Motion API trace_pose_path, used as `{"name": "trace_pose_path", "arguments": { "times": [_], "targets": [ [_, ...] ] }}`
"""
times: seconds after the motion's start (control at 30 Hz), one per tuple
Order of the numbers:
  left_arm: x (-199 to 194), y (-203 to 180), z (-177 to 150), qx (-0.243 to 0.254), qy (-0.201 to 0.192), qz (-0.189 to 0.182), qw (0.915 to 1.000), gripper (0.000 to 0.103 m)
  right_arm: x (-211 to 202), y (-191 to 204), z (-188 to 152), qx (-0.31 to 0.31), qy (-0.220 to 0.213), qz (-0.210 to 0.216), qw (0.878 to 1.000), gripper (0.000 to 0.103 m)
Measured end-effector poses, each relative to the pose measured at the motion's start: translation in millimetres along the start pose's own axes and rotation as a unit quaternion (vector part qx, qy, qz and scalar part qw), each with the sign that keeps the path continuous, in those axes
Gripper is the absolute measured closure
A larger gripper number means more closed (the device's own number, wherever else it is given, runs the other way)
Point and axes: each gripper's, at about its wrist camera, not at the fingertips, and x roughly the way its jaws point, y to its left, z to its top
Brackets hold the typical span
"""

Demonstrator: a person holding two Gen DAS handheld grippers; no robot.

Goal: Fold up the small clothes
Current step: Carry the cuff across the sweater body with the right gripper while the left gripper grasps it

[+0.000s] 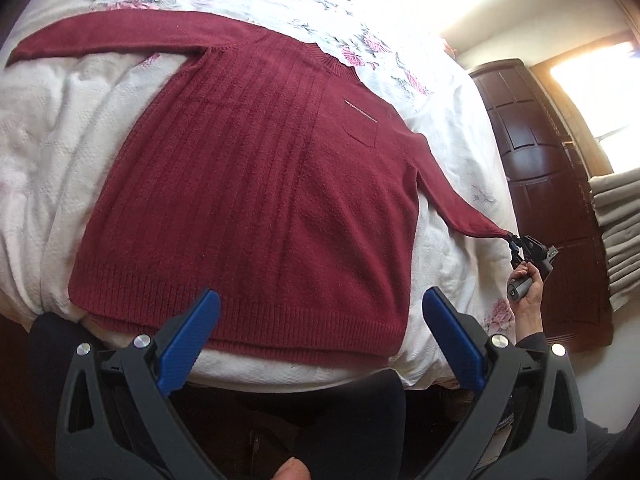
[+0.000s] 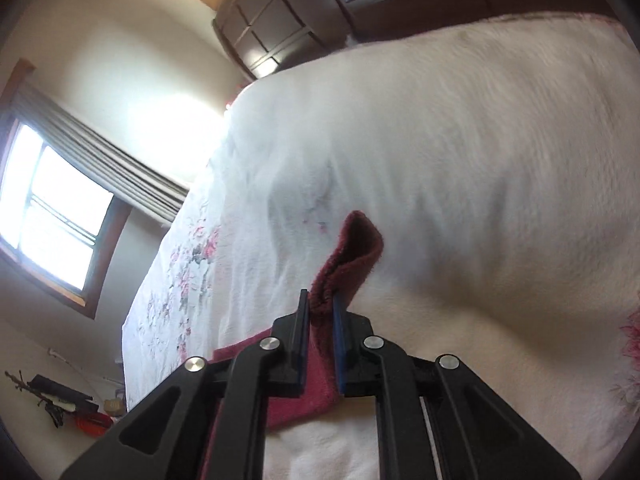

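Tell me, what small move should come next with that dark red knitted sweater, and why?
Probably the right gripper, shut on the sleeve cuff, carries it inward across the dark red ribbed sweater. The sweater lies flat on the white bedspread; the left gripper is open.

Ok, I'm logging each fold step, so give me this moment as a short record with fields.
garment: dark red sweater, spread flat, front up
surface: white floral bedspread
left gripper: open, above the hem, holding nothing
right gripper: shut on the sweater's sleeve cuff
sleeve state: right-side sleeve pulled out toward the bed edge; other sleeve lies outstretched
folds done: none visible
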Motion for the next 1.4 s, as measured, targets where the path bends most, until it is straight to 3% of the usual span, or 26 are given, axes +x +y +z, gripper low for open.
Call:
{"name": "trace_pose_path", "arguments": {
  "times": [0.27,0.43,0.6,0.7,0.93,1.13,1.17,1.23,1.3,1.33,1.4],
  "targets": [
    [-18,-10,34,0.05,-0.072,0.008,0.9962,0.003,-8,144,-19,-0.105,0.011,0.074,0.992,0.093],
    [-9,-21,65,0.066,-0.063,-0.009,0.9958,0.003,-3,198,-73,-0.146,0.034,0.117,0.982,0.093],
    [7,-31,101,0.089,-0.029,0.0,0.9956,0.003,36,235,-120,-0.17,0.068,0.136,0.974,0.093],
    [18,-34,124,0.089,-0.011,-0.033,0.9954,0.003,66,245,-159,-0.188,0.095,0.139,0.968,0.093],
    [57,-51,179,0.101,-0.009,-0.06,0.993,0.003,138,252,-255,-0.23,0.166,0.105,0.953,0.093],
    [126,-51,224,0.018,0.051,-0.14,0.9886,0.003,185,242,-320,-0.251,0.224,0.07,0.939,0.092],
    [139,-52,228,0.011,0.062,-0.153,0.9862,0.003,190,241,-328,-0.256,0.233,0.067,0.936,0.091],
    [166,-54,237,0.001,0.085,-0.169,0.982,0.003,192,238,-338,-0.263,0.247,0.064,0.93,0.079],
    [192,-57,243,-0.008,0.098,-0.18,0.9787,0.003,182,230,-340,-0.264,0.241,0.065,0.932,0.076],
    [207,-58,246,-0.012,0.103,-0.183,0.9776,0.003,174,227,-338,-0.265,0.237,0.067,0.932,0.068],
    [238,-54,250,-0.029,0.123,-0.179,0.9757,0.003,149,216,-331,-0.255,0.226,0.078,0.937,0.065]
  ]
}}
